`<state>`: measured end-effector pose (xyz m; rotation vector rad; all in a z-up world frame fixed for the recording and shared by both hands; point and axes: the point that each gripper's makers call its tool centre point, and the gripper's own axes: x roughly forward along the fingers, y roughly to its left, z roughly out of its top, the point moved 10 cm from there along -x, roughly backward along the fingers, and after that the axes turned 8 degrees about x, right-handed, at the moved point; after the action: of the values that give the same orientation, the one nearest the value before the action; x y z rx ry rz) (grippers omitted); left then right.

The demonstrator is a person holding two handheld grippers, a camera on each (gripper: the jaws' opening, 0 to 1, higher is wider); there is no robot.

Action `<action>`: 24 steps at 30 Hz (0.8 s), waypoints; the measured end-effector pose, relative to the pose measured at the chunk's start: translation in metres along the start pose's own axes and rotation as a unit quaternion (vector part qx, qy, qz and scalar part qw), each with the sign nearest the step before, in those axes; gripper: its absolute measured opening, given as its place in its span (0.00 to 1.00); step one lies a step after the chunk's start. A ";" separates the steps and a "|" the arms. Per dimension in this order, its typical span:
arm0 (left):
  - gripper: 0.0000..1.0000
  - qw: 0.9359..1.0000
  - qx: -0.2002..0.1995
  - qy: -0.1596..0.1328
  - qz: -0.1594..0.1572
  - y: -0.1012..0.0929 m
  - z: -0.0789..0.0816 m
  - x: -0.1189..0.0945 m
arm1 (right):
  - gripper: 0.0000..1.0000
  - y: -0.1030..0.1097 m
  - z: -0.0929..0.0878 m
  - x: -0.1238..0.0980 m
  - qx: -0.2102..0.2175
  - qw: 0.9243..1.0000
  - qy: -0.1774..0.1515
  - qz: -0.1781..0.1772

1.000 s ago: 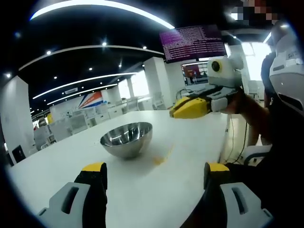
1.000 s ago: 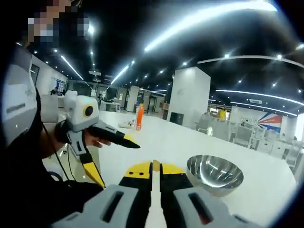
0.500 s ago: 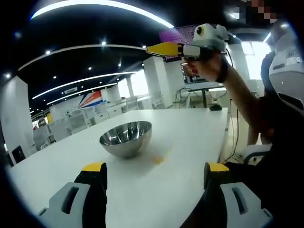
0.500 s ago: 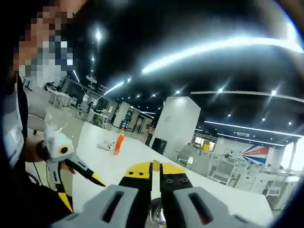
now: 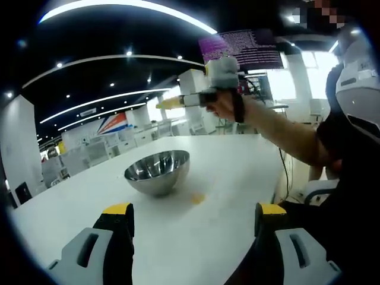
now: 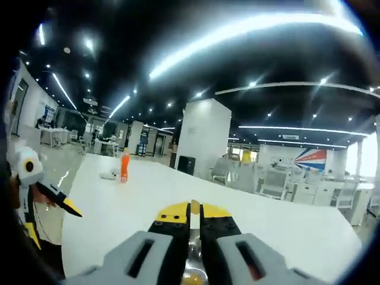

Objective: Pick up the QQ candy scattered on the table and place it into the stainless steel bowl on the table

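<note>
I saw the round, polished stainless steel bowl (image 5: 157, 171) near the counter's (image 5: 237, 172) middle; its contents I couldn't tell. One small yellow QQ candy (image 5: 197, 198) lay just beside it. My left tool (image 5: 194, 217) stood wide open; my right tool (image 6: 195, 215) was pinched narrow above the bowl.

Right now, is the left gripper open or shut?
Open. In the left gripper view, the left gripper has its two yellow-tipped jaws set wide apart with bare white table between them, nothing held.
</note>
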<state>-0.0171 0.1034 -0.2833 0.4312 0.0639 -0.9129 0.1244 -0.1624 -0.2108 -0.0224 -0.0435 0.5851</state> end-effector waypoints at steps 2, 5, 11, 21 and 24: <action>0.84 1.000 -0.003 -0.001 0.000 0.001 -0.001 0.000 | 0.06 -0.005 -0.018 0.007 0.013 1.000 0.023 -0.004; 0.84 1.000 -0.003 0.002 0.002 0.003 -0.003 0.001 | 0.06 -0.012 -0.039 0.017 0.024 0.999 0.047 -0.007; 0.84 1.000 -0.005 -0.001 0.000 0.004 -0.002 0.001 | 0.06 -0.020 -0.072 0.029 0.025 0.994 0.104 -0.011; 0.84 1.000 -0.008 0.002 0.002 0.004 -0.004 0.000 | 0.06 -0.018 -0.087 0.030 0.000 0.991 0.135 -0.023; 0.84 1.000 -0.008 0.002 0.003 0.004 -0.003 -0.001 | 0.07 -0.017 -0.086 0.030 0.001 0.991 0.134 -0.023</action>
<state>-0.0144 0.1080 -0.2848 0.4183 0.0730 -0.9060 0.1628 -0.1613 -0.2956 -0.0973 0.2177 0.5325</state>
